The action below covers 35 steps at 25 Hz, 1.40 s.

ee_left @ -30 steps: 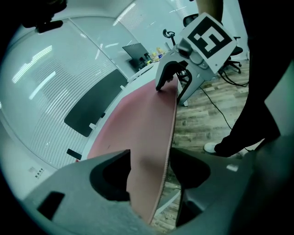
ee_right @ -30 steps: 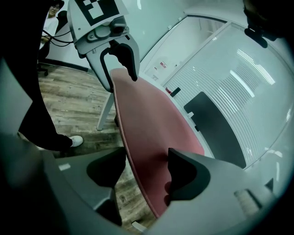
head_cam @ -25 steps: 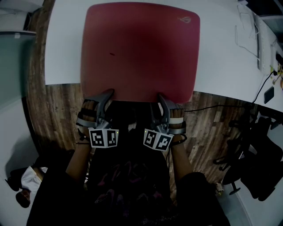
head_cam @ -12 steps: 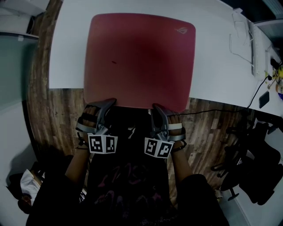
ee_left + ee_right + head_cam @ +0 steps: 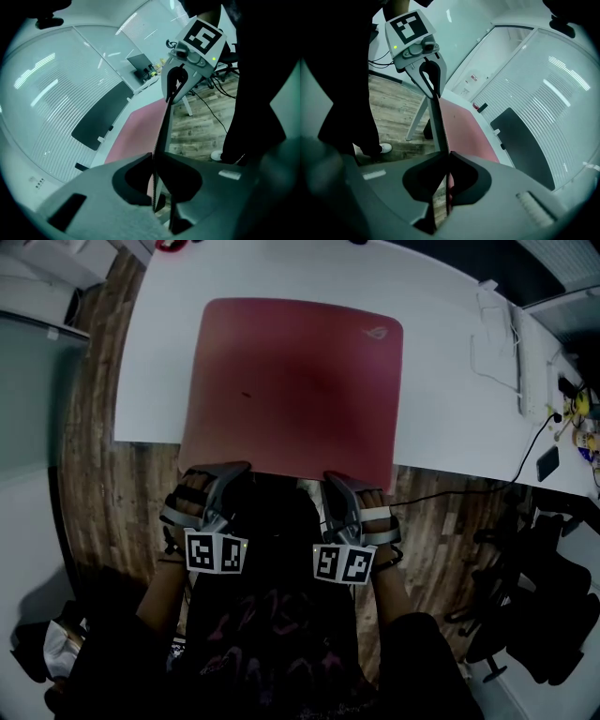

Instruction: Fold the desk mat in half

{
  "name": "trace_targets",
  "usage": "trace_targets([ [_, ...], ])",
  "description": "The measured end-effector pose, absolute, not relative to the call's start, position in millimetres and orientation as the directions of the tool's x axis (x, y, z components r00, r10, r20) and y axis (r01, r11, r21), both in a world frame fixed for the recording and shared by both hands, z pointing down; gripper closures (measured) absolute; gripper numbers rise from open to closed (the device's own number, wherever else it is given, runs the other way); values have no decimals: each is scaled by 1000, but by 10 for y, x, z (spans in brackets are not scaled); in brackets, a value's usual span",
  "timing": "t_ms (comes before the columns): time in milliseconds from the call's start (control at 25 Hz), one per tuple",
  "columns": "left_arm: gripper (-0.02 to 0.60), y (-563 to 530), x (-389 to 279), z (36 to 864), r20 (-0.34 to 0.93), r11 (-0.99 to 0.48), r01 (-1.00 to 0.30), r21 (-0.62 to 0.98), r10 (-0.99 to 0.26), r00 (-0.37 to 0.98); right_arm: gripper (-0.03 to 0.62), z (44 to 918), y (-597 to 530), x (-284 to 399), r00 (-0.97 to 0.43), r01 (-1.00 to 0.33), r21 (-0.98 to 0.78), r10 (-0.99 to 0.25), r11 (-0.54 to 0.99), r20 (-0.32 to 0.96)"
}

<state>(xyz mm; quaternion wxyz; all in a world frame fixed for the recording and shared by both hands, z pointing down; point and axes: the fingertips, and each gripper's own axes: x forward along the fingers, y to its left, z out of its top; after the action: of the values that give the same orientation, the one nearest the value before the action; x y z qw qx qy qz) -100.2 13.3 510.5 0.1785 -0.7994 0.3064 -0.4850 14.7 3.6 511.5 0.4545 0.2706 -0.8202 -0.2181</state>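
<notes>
We're at the grab: the red desk mat (image 5: 295, 381) lies flat on the white worktop (image 5: 450, 399), its near edge hanging just past the worktop's front. The left claw (image 5: 234, 470) is closing with that overhanging rim between its jaws, and the right claw (image 5: 333, 482) is clenched on the same rim, further toward the worktop's right end. Nothing is folded yet, so next we reckon both claws must lift this edge together, keep it level, and carry it toward the worktop's far side until it meets the mat's far edge.
</notes>
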Motion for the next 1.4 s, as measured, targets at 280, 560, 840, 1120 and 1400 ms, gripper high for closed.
trace_targets([
  [280,558,-90,-1003,4841,666,-758,-315,-571,-652,363,566,4799,-229,141,-485,-216,604,-621,767,616],
  [560,554,-477,-1046,4605,644,-732,-302,-610,-681,349,563,4529,-606,96,-516,-167,647,-625,744,586],
  [840,546,-908,-1070,4458,639,-720,-259,-644,-692,336,562,4412,-940,72,-526,-104,676,-617,729,585],
  [1120,543,-1319,-1064,4388,639,-714,-225,-663,-696,327,557,4371,-1298,67,-523,-74,691,-618,719,587],
  [1400,545,-1820,-1115,4418,638,-712,-243,-659,-700,321,553,4383,-1789,20,-527,-41,699,-610,714,592],
])
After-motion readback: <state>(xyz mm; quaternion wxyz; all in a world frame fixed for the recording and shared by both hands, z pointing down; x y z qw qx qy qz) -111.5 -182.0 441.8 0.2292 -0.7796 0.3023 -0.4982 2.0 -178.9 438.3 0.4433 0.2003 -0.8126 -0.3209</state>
